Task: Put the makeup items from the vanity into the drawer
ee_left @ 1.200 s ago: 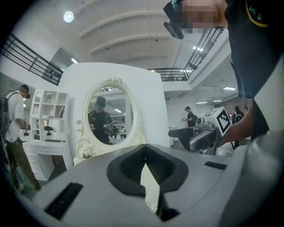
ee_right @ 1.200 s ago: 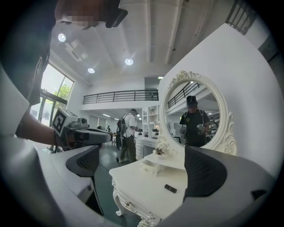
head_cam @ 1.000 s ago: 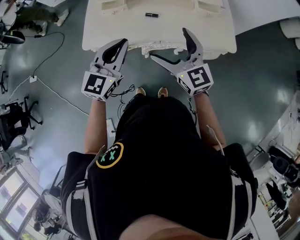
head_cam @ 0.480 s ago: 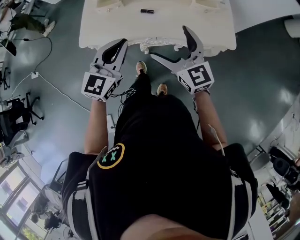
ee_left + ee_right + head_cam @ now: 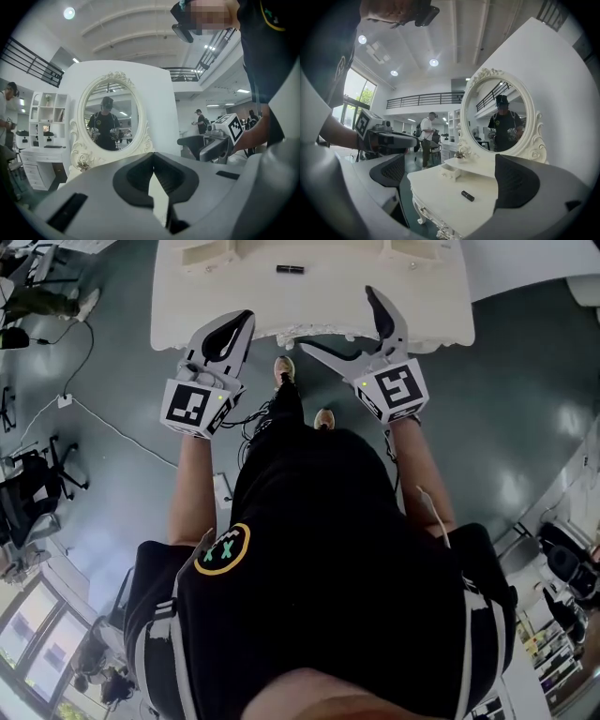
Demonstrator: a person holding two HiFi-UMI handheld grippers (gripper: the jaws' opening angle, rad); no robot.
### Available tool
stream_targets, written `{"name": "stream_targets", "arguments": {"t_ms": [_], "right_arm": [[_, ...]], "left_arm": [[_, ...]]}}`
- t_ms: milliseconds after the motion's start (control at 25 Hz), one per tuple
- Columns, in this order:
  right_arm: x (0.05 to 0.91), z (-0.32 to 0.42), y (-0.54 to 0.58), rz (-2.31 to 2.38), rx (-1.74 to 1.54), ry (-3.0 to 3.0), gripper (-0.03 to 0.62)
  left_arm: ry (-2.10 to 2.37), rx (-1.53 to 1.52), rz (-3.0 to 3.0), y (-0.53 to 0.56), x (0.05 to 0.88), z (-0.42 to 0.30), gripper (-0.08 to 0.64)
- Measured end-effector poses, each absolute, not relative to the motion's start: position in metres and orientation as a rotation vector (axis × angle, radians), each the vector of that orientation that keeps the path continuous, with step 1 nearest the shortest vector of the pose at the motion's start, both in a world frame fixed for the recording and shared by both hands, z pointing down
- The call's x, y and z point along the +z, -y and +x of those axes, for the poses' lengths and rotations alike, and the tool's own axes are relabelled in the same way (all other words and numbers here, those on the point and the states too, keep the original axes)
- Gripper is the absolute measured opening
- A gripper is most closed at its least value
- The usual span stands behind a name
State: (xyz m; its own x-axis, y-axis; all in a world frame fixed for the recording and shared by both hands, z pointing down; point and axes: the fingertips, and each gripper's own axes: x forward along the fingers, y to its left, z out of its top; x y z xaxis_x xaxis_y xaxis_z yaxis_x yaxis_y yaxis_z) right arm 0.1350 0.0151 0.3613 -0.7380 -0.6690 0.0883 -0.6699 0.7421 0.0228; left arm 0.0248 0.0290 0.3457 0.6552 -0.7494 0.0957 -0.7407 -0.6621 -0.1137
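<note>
A small dark lipstick tube lies alone on the white vanity top, in front of the oval mirror. My left gripper hovers at the vanity's front edge, left of centre, shut with nothing in it. My right gripper hovers at the front edge to the right, wide open and empty, with the lipstick in line between its jaws but well beyond them. A little drawer box sits on the top near the mirror.
The person stands close to the vanity with one foot forward near its carved front edge. Cables trail over the grey floor at left, beside office chairs. Another person stands farther back in the room.
The person has stepped one foot forward toward the vanity. Both grippers keep nearly the same place and the same jaw states; the lipstick has not moved on the top.
</note>
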Motion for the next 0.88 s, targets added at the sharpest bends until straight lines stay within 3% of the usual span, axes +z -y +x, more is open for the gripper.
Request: {"name": "stream_targets", "arguments": {"t_ms": [880], "right_arm": [[0.404,0.051,0.14,1.105,0.054,2.653,0.598]], "left_arm": [[-1.179,-0.151,-2.921,0.137,0.381,-0.053,0.021]]}}
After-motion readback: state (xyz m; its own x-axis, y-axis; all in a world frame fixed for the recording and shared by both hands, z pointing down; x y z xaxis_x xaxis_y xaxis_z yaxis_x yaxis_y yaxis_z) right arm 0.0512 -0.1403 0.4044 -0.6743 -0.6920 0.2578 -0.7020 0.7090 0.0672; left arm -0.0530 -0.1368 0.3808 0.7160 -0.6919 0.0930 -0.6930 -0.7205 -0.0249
